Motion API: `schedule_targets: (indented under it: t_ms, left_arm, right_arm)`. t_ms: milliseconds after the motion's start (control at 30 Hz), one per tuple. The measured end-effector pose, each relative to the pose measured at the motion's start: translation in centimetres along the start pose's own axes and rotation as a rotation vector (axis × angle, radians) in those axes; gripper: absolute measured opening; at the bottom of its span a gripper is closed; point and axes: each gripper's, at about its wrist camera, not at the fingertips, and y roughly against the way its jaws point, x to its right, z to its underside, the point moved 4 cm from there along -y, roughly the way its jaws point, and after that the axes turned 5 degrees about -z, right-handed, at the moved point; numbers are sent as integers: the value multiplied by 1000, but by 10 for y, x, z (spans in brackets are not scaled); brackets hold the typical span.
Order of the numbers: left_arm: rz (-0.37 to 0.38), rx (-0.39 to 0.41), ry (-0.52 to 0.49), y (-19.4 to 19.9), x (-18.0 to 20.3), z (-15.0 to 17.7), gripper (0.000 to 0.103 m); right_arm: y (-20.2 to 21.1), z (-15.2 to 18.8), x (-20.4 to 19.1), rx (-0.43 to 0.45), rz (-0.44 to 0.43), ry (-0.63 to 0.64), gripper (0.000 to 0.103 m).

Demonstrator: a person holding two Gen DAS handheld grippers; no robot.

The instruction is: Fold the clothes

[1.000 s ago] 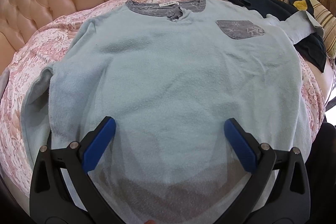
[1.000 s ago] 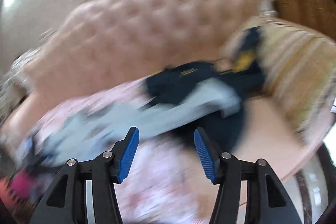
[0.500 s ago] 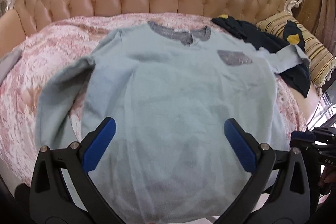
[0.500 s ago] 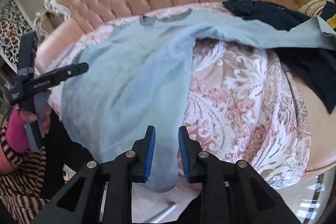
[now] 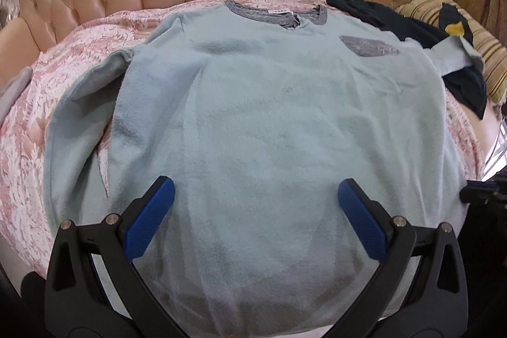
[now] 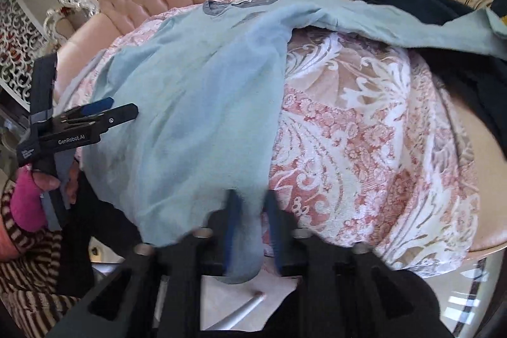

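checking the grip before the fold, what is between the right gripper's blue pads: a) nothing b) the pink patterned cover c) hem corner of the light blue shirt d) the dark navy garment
c: in the right wrist view the right gripper has its pads shut on the hem corner of the light blue shirt, with the fabric hanging down between them.

Both wrist views steeply down, close, perhaps sharing the sweater [image 5: 269, 122].
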Motion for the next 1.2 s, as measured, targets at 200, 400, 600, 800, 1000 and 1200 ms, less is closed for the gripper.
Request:
schedule_targets:
  t_ms: [200, 400, 600, 800, 1000, 1200]
  left_arm:
    - [7, -4, 4, 0, -2, 0, 103]
    - [10, -9, 4, 0, -2, -1, 103]
    - [14, -16, -7, 0, -2, -1, 103]
    - [8, -30, -8, 0, -1, -2, 103]
    - [33, -33, 87, 5, -13, -6, 103]
    - [9, -25, 80, 5, -17, -7, 103]
  right_arm:
    - [21, -3, -24, 50, 40, 66, 6]
    - [59, -7, -53, 115, 63, 112, 6]
    - [61, -2, -56, 109, 79, 90, 6]
    - [35, 18, -30, 16, 117, 13, 6]
    - [40, -13, -8, 97, 147, -14, 7]
    - [29, -84, 30, 168, 227, -40, 7]
